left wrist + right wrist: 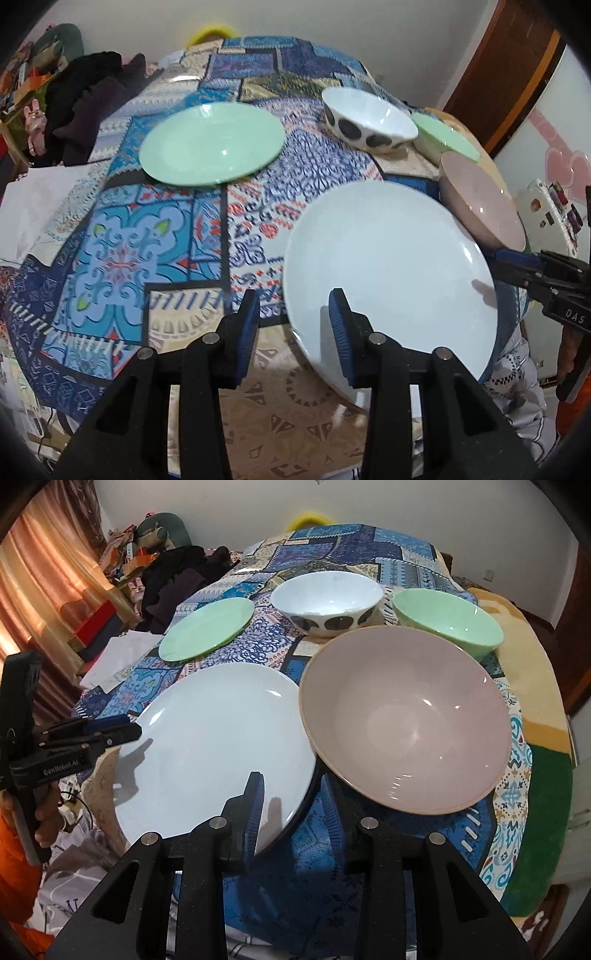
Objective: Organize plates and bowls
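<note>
A large white plate (388,266) (214,746) lies at the near edge of the patchwork-covered table (147,240). My left gripper (293,293) (129,727) straddles its left rim, one finger over the plate and one outside, pads apart from it. At the opposite rim my right gripper (291,777) (498,254) stands the same way, with a gap at both pads. A pink bowl (402,716) (480,206) sits against the plate's right side. Behind are a green plate (212,144) (207,629), a spotted white bowl (369,118) (327,598) and a green bowl (447,624) (443,136).
A pile of dark clothes (85,107) (173,579) and white paper (33,206) lie at the table's left side. Orange curtains (44,572) hang far left. A brown door (498,74) and a white cabinet with stickers (550,210) stand to the right.
</note>
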